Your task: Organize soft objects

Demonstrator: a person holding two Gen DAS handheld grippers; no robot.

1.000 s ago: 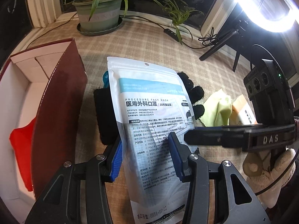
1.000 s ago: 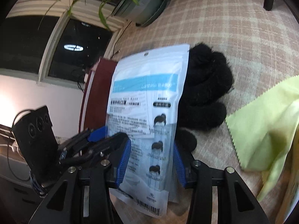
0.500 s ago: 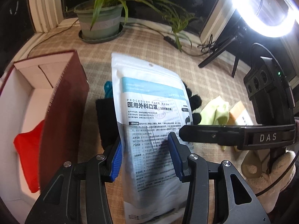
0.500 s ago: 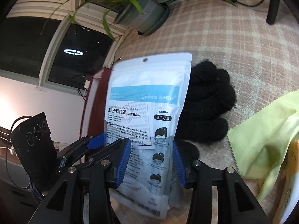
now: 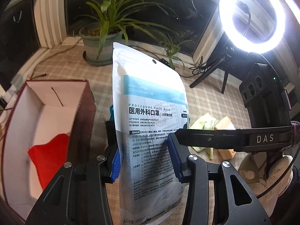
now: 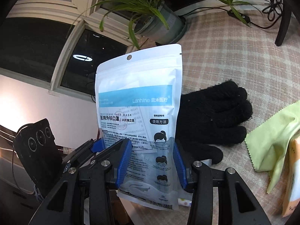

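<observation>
A white and blue face mask pack [image 5: 150,123] stands upright, lifted off the checked cloth. My left gripper [image 5: 145,161] is shut on its lower part. My right gripper [image 6: 151,166] is shut on the same pack [image 6: 138,116] from the other side, and its arm reaches in from the right in the left wrist view. A black knit glove [image 6: 211,116] lies on the cloth behind the pack. A light green cloth [image 6: 270,142] lies to the right of the glove. An open dark red box [image 5: 46,123] with a red item [image 5: 48,155] inside stands at the left.
A potted plant [image 5: 101,43] stands at the back by the window. A ring light [image 5: 253,16] on a tripod stands at the back right, with cables on the cloth. An orange packet [image 5: 225,131] lies beside the green cloth.
Both grippers have raised the mask pack from lying over the glove to standing upright above the cloth. The glove is uncovered.
</observation>
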